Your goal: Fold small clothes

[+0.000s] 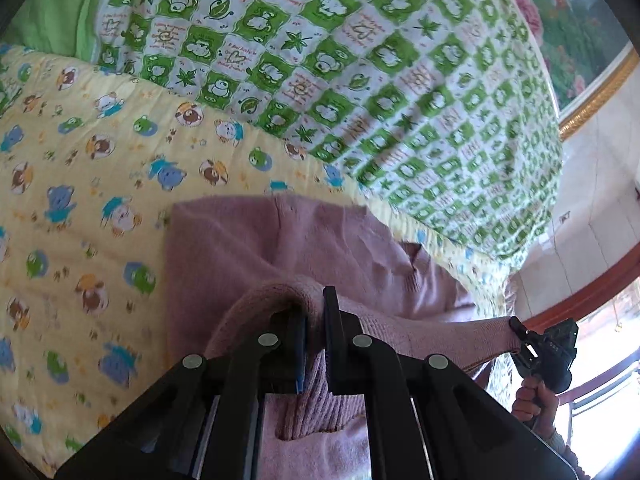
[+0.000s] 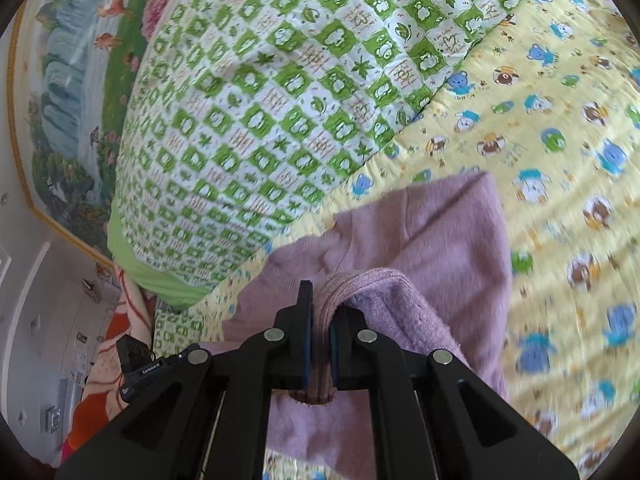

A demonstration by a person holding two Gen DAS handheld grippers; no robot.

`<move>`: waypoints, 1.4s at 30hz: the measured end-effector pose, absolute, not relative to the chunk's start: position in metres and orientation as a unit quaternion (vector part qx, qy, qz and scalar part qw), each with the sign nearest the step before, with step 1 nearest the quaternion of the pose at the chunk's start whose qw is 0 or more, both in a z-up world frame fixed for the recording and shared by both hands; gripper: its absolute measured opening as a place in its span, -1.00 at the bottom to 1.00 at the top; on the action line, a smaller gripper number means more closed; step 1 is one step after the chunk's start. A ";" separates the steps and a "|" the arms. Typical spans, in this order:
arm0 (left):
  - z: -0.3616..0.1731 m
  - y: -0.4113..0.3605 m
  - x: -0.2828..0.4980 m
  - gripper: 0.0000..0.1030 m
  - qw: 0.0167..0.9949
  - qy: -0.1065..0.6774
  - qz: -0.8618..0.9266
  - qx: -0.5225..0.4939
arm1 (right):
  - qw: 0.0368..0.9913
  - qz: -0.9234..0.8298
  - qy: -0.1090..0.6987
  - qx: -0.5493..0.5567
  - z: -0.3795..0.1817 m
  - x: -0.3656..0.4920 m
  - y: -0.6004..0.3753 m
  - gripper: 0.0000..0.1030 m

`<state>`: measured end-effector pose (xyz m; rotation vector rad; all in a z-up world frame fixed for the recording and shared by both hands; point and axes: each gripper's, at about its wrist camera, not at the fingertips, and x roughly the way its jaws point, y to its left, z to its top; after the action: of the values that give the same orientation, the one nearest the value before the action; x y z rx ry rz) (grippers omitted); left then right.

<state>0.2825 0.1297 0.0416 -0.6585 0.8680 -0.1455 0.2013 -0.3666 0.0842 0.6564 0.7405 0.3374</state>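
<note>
A small mauve-pink knitted sweater (image 1: 256,248) lies on a yellow cartoon-print bed sheet (image 1: 80,200). My left gripper (image 1: 314,308) is shut on a ribbed edge of the sweater and holds it lifted, with the fabric draping over its fingers. My right gripper (image 2: 320,304) is shut on another ribbed edge of the same sweater (image 2: 420,232) and lifts it too. In the left wrist view the right gripper (image 1: 520,330) shows at the right, gripping the stretched hem, with a hand below it. The sweater's far part rests on the sheet.
A thick folded green-and-white checked quilt (image 1: 360,60) lies behind the sweater, also in the right wrist view (image 2: 260,100). A framed landscape picture (image 2: 68,92) hangs on the wall. An orange patterned blanket (image 2: 116,352) lies at the bed's edge. A window (image 1: 608,380) is at the right.
</note>
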 end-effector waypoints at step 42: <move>-0.041 -0.027 0.292 0.08 0.803 0.525 -0.203 -0.197 | 0.833 0.266 0.476 0.095 -0.001 0.224 -0.233 0.10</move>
<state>0.2919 -0.0268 -0.0412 -0.4230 1.1248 -0.4349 0.2239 -0.2333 -0.0013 0.2014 1.0082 0.5641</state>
